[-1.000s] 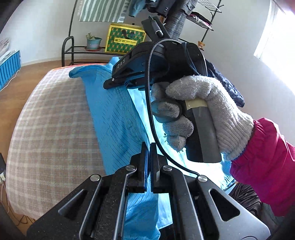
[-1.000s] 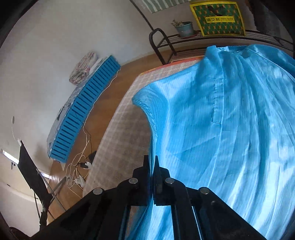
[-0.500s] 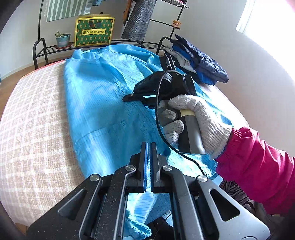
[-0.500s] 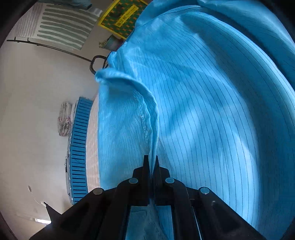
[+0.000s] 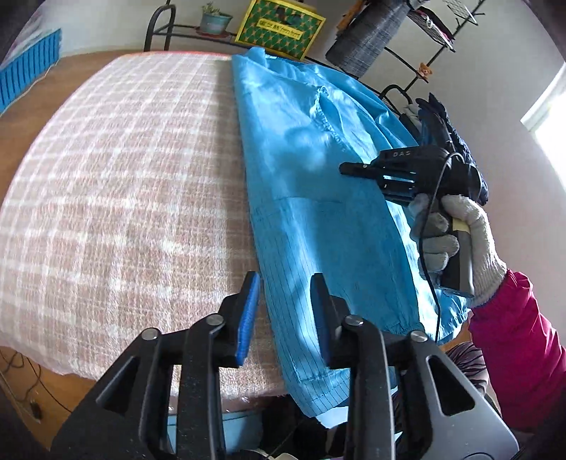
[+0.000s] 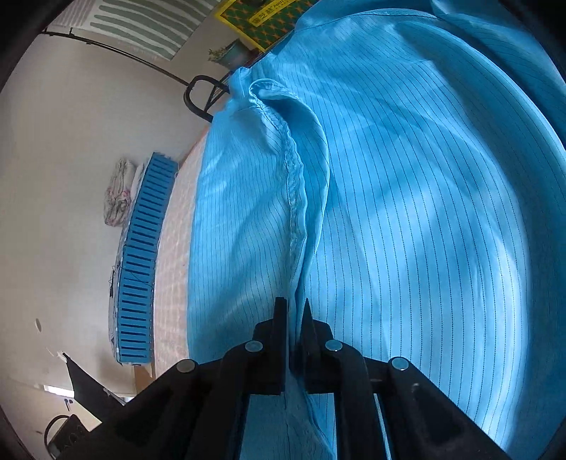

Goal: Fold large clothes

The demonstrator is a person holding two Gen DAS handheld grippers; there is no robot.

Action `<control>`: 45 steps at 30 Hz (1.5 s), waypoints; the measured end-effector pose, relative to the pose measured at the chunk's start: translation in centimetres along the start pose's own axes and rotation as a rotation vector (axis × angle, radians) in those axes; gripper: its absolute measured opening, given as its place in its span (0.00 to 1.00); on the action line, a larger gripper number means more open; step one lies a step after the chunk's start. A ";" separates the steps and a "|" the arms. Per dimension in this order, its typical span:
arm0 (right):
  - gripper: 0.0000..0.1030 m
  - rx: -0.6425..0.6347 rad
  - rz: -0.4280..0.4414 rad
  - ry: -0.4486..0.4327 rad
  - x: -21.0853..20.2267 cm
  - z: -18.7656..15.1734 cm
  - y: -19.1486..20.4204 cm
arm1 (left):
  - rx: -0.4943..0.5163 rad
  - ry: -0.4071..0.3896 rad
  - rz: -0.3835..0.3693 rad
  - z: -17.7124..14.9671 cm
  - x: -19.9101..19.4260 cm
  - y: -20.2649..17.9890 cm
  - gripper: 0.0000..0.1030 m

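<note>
Garment [image 5: 318,198]: we see it folded lengthwise, right half of frame, on the checked bed [image 5: 123,177].
Left gripper [image 5: 284,286]: our jaws opening, cloth edge between them.
Right gripper [image 6: 292,308]: jaws opening, fold between them.

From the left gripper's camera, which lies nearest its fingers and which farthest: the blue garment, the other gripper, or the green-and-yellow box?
1. Blue garment: right at the left gripper, between its opening fingers.
2. Right gripper: farther right, over the garment.
3. Green-and-yellow box: on the rack behind.

Garment [image 5: 318,198] on bed [image 5: 123,198] (right part); rack [image 5: 169,28] behind.
</note>
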State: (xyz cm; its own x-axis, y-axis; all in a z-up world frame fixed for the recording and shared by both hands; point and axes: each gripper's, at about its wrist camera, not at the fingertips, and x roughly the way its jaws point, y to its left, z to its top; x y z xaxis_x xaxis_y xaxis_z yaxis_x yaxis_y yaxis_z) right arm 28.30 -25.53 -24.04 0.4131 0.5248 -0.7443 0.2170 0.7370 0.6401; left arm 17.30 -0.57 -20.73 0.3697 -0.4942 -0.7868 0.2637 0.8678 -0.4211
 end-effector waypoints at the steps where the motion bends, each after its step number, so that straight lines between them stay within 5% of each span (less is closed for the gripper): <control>1: 0.29 -0.009 -0.015 0.004 -0.4 -0.2 0.0 | -0.013 0.014 -0.014 -0.3 0.4 0.3 0.30; 3: 0.39 -0.046 -0.049 0.019 -1.4 -0.8 0.2 | -0.029 0.034 -0.031 -1.0 1.0 0.4 0.30; 12: 0.40 -0.119 -0.046 0.170 -4.8 -8.1 -2.2 | -0.094 0.093 -0.079 -2.5 3.1 0.9 0.30; 14: 0.37 -0.114 -0.028 0.178 -5.3 -9.4 -2.4 | -0.109 0.109 -0.085 -2.7 3.7 1.0 0.30; 19: 0.12 -0.157 -0.032 0.185 -4.9 -11.6 -1.6 | -0.060 0.094 -0.048 -2.5 4.5 0.1 0.28; 21: 0.05 -0.172 -0.039 0.178 -4.7 -12.1 -1.1 | -0.042 0.084 -0.021 -2.4 4.6 0.0 0.11; 25: 0.02 -0.171 -0.016 0.175 -3.9 -12.5 0.0 | -0.014 0.052 0.024 -2.3 3.9 0.3 0.04; 34: 0.01 -0.234 0.030 0.200 -0.5 -13.9 4.5 | -0.081 0.014 0.100 -2.9 1.3 4.5 0.04; 37: 0.02 -0.263 0.016 0.201 -0.9 -14.3 5.0 | -0.107 0.016 0.047 -3.1 0.6 5.0 0.06; 38: 0.02 -0.258 0.015 0.201 -1.2 -14.3 4.8 | -0.110 0.027 0.021 -3.2 0.5 5.0 0.14; 40: 0.06 -0.251 0.015 0.199 -1.9 -14.2 4.3 | -0.086 0.024 0.019 -3.6 0.3 4.2 0.23; 45: 0.25 -0.312 -0.085 0.193 -2.7 -14.5 4.5 | -0.016 -0.050 0.085 -3.7 -0.4 1.7 0.23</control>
State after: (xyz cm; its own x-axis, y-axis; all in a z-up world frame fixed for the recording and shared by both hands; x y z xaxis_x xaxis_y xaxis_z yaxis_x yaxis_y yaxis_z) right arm 15.37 -17.49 -21.96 0.2245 0.5046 -0.8337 -0.0485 0.8602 0.5076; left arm 14.31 1.28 -22.74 0.4344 -0.4208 -0.7964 0.2153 0.9071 -0.3618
